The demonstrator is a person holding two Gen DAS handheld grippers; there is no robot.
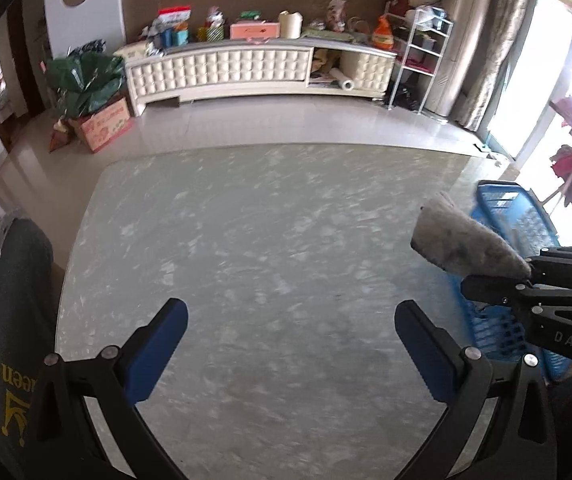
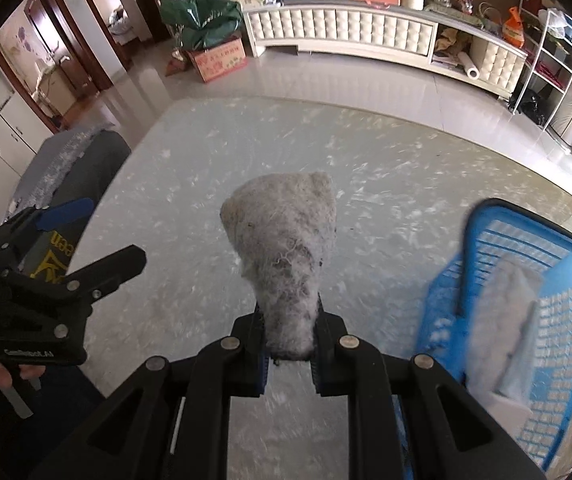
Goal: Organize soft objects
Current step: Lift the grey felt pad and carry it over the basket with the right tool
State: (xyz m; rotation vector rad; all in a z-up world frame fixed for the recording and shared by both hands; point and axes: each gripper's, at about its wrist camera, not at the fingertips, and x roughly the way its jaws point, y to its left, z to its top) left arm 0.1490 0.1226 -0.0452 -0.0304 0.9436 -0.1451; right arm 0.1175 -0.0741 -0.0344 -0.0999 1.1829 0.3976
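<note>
1. The right gripper (image 2: 288,332) clamps a fuzzy grey wool-like clump (image 2: 286,236) above the pale marbled worktop (image 2: 189,208).
2. The left gripper (image 1: 292,344) is spread wide, holding nothing.
3. A blue slatted plastic basket (image 2: 558,320) sits at four o'clock.

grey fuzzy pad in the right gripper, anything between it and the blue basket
Nothing visible. The grey fuzzy pad is clamped in the right gripper, and only bare tabletop lies between it and the blue basket, which already holds another pad.
</note>
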